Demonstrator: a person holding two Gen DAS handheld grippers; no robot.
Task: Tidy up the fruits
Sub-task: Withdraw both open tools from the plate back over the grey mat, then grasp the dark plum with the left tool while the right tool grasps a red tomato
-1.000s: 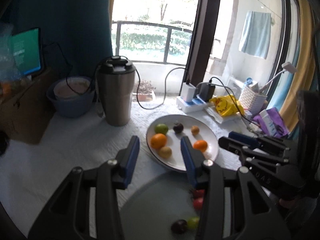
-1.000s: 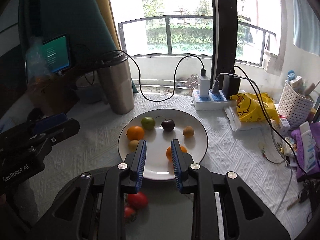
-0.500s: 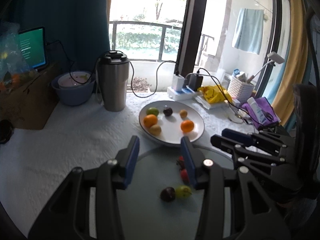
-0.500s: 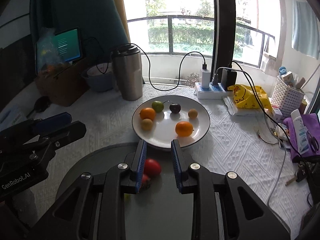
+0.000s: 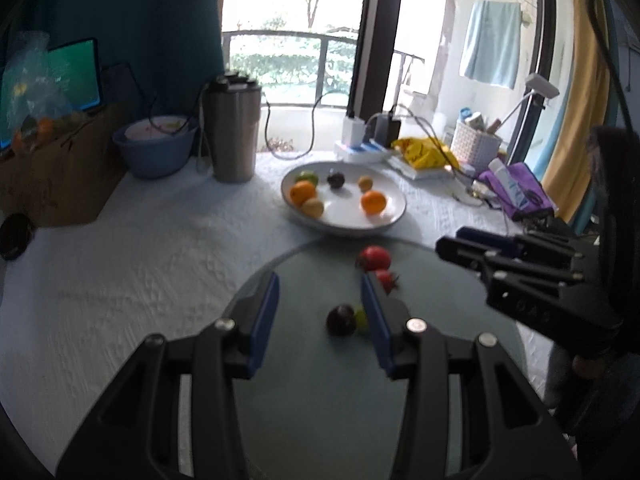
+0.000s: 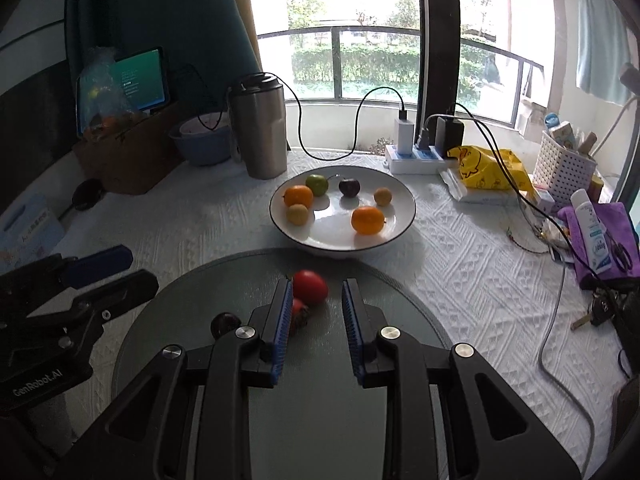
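Note:
A white plate point(image 6: 402, 222) point(image 5: 394, 216) holds two oranges, a green fruit, a dark plum and two small yellow fruits. In front of it lies a round grey-green tray point(image 6: 192, 300) point(image 5: 432, 288) with a red tomato point(image 6: 310, 286) point(image 5: 374, 258), a smaller red fruit point(image 6: 298, 312) point(image 5: 386, 279), a dark plum point(image 5: 341, 319) point(image 6: 225, 323) and a small green fruit point(image 5: 361, 319). My left gripper point(image 5: 320, 300) is open and empty above the tray. My right gripper point(image 6: 316, 312) is open and empty, just behind the tomato.
A steel tumbler point(image 6: 260, 128), blue bowl point(image 6: 204, 144), cardboard box point(image 6: 128, 156) and tablet point(image 6: 132, 80) stand at the back left. A power strip point(image 6: 416, 158) with cables, a yellow bag point(image 6: 488, 168), white basket point(image 6: 564, 164) and purple pouch point(image 6: 600, 236) crowd the right.
Both grippers have pulled back and up from the plate, so the grey-green tray and its fruits now show in front of the fingers. Both stay open and empty.

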